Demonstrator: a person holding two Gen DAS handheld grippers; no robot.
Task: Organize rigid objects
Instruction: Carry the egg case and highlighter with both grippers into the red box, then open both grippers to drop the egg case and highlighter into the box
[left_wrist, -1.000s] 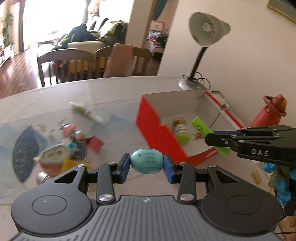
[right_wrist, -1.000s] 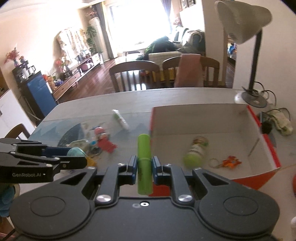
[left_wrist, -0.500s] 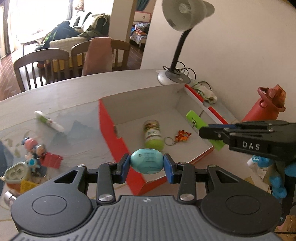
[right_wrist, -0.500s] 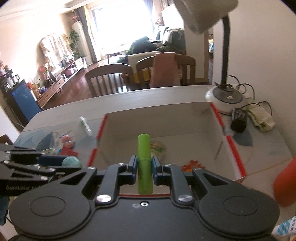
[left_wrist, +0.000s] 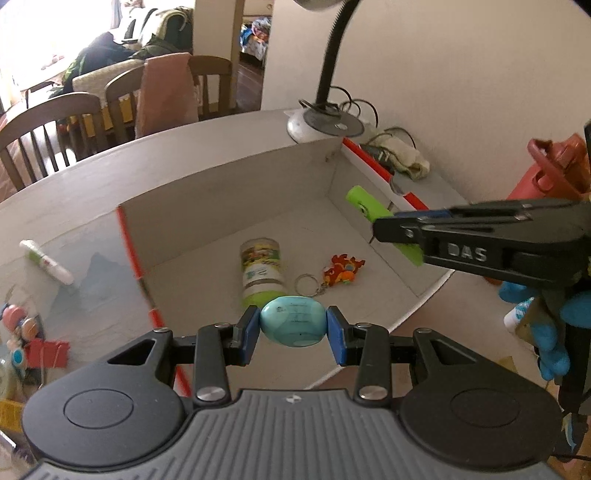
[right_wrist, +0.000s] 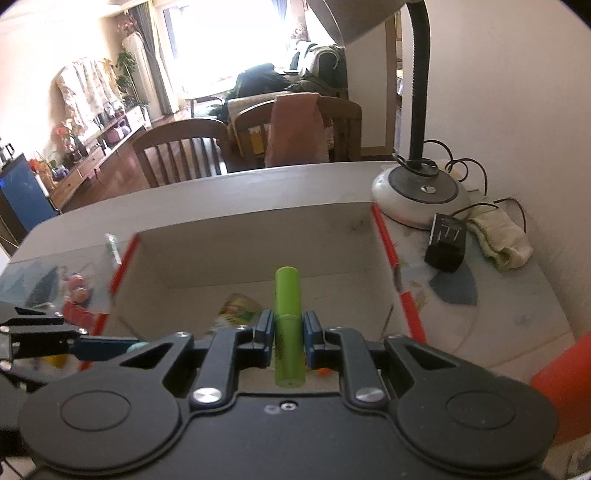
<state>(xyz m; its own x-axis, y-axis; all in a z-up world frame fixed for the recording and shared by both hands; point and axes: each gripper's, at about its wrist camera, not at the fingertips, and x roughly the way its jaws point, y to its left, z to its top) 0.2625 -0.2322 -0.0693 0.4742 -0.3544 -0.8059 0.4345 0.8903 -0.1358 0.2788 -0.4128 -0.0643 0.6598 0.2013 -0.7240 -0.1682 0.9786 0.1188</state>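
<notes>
1. Turquoise egg-shaped object (left_wrist: 293, 322) sits pinched between the pads of the left gripper (left_wrist: 293, 326), carried above the near part of the box (left_wrist: 229, 206).
2. Green tube (right_wrist: 289, 325) is clamped in the right gripper (right_wrist: 289, 334), pointing forward over the box's floor.
3. Just ahead of the left gripper lie a small jar (left_wrist: 263, 271) and a keychain (left_wrist: 340, 271); I'd lower each load onto bare floor beside these before letting go.
4. Farther left, outside the box, toys (left_wrist: 22, 332) and a marker (left_wrist: 46, 261) wait on the table.
</notes>
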